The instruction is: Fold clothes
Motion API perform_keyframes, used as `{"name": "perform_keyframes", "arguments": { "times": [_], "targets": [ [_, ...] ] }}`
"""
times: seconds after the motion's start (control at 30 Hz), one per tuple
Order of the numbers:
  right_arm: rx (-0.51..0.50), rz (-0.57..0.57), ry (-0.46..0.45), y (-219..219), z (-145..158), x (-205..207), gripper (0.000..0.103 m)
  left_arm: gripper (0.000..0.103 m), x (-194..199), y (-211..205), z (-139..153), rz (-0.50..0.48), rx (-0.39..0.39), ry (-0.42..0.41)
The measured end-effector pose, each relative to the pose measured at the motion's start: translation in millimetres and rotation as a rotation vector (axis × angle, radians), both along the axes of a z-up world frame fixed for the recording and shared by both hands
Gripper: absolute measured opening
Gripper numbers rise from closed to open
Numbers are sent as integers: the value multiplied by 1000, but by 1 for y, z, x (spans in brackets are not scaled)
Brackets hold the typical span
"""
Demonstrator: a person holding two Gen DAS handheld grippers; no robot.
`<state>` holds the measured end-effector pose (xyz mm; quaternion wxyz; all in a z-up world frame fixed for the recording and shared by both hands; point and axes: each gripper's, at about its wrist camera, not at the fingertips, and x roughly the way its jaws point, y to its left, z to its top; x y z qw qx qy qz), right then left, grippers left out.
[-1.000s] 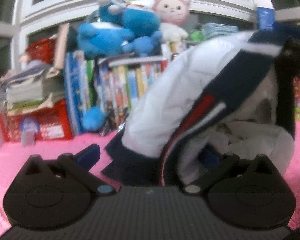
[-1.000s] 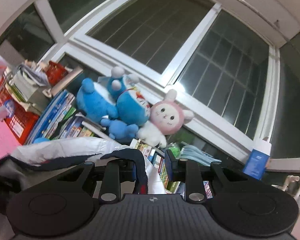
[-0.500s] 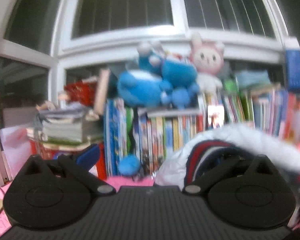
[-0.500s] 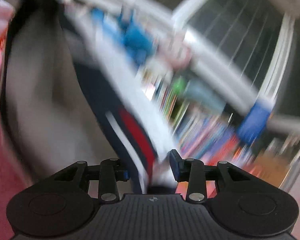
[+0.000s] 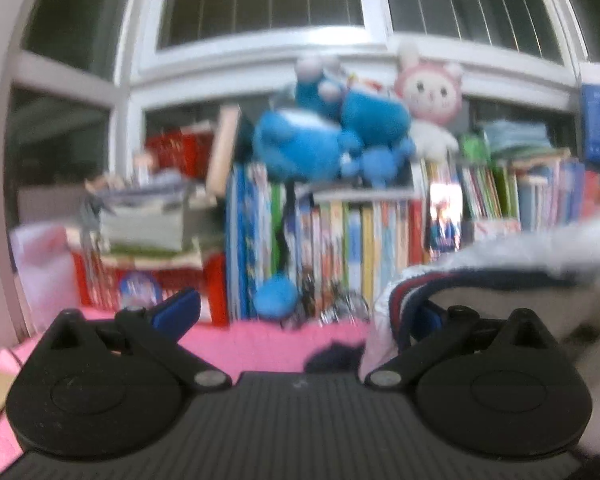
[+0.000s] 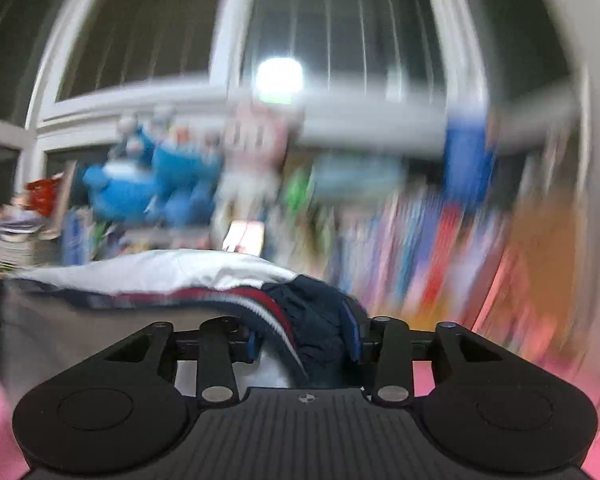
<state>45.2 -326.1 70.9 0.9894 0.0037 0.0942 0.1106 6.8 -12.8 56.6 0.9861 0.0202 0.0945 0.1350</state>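
White garment, no legible writing

A pink bed cover spreads across the foreground. A white garment with navy and red striped trim rests on it at the right, with a dark scrap of fabric just beside it. A row of upright books and a red basket stand along its far edge.
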Motion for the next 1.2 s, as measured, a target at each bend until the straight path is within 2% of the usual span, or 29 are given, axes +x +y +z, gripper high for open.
{"name": "perform_keyframes", "arguments": {
  "times": [0.03, 0.1, 0.23, 0.3, 0.4, 0.57, 0.67, 0.73, 0.83, 0.9, 1.0, 1.07, 1.17, 1.2],
  "targets": [
    [33, 17, 102, -8, -9, 9, 41, 103, -1, -1, -4, -25, 11, 16],
    [-49, -18, 204, -12, -42, 12, 41, 103, -5, -6, -8, -42, 43, 24],
    [-223, -2, 223, 2, -82, -14, 43, 103, -8, -15, -3, -27, 83, -5],
    [-265, 16, 202, 12, -88, -29, 45, 103, -12, -17, 4, -22, 79, -28],
    [-288, 29, 140, 28, -77, -45, 48, 103, -22, -16, 24, -27, 70, -93],
    [-348, 94, 2, 49, -55, -58, 74, 103, -40, -20, 50, -49, 85, -178],
    [-368, 153, -49, 69, -50, -66, 78, 103, -41, -23, 49, -56, 94, -173],
    [-360, 193, -72, 80, -46, -70, 77, 103, -41, -25, 46, -52, 100, -158],
    [-347, 252, -106, 97, -39, -76, 58, 103, -43, -24, 41, -42, 113, -143],
    [-339, 291, -128, 108, -35, -80, 58, 103, -42, -20, 36, -34, 104, -125],
    [-267, 297, -120, 96, -19, -82, 55, 103, -40, -15, 27, -30, 72, -92],
    [-313, 227, -135, 95, -20, -77, 51, 103, -38, -15, 21, -40, 46, -70],
    [-380, 245, -109, 98, -31, -72, 41, 103, -40, -18, 18, -43, 39, -73],
    [-403, 262, -98, 102, -36, -72, 41, 103, -41, -19, 18, -44, 39, -75]
  ]
}}
